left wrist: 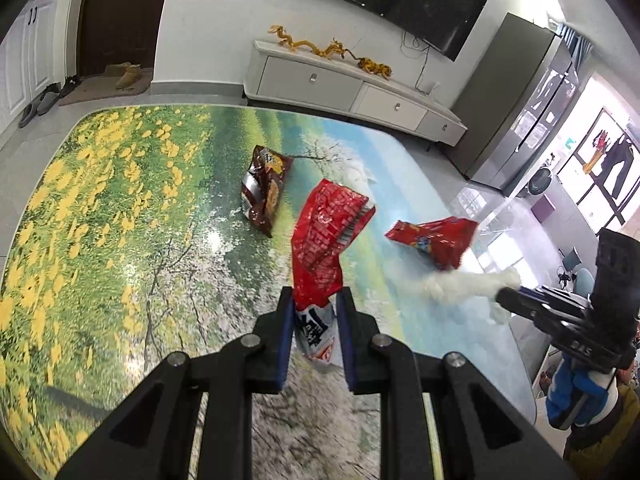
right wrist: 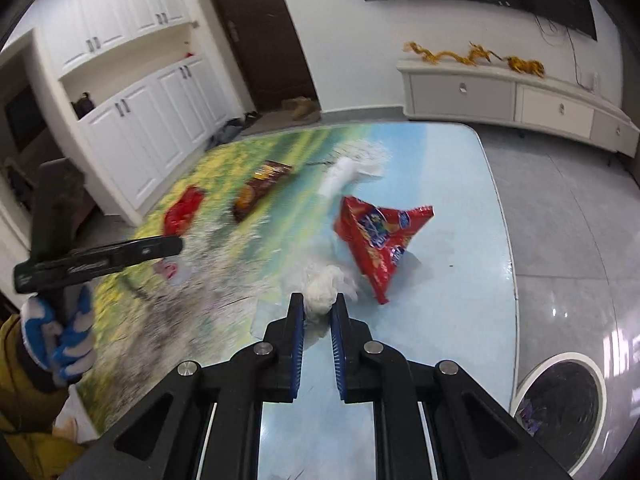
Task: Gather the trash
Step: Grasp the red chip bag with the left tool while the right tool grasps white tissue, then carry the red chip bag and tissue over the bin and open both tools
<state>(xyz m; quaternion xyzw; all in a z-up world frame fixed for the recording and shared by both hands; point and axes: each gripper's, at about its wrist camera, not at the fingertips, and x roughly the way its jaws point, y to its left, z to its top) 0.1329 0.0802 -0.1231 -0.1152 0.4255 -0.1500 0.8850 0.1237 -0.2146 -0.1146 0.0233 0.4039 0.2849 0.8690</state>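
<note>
My left gripper (left wrist: 314, 300) is shut on a red and white snack wrapper (left wrist: 326, 236) and holds it above the table; the wrapper also shows in the right wrist view (right wrist: 184, 212). My right gripper (right wrist: 318, 300) is shut on a crumpled white tissue (right wrist: 322, 286), which also shows in the left wrist view (left wrist: 460, 284). A brown snack bag (left wrist: 266, 186) lies mid-table, also in the right wrist view (right wrist: 260, 188). A red snack bag (right wrist: 378, 240) lies near the table's right edge, also in the left wrist view (left wrist: 434, 240). Another white tissue (right wrist: 340, 178) lies farther back.
The table (left wrist: 100, 200) has a printed landscape top. A round trash bin (right wrist: 560, 404) with a dark liner stands on the floor at the table's right. A white TV cabinet (left wrist: 340, 84) stands along the far wall. A gloved hand (right wrist: 60, 344) holds the left gripper.
</note>
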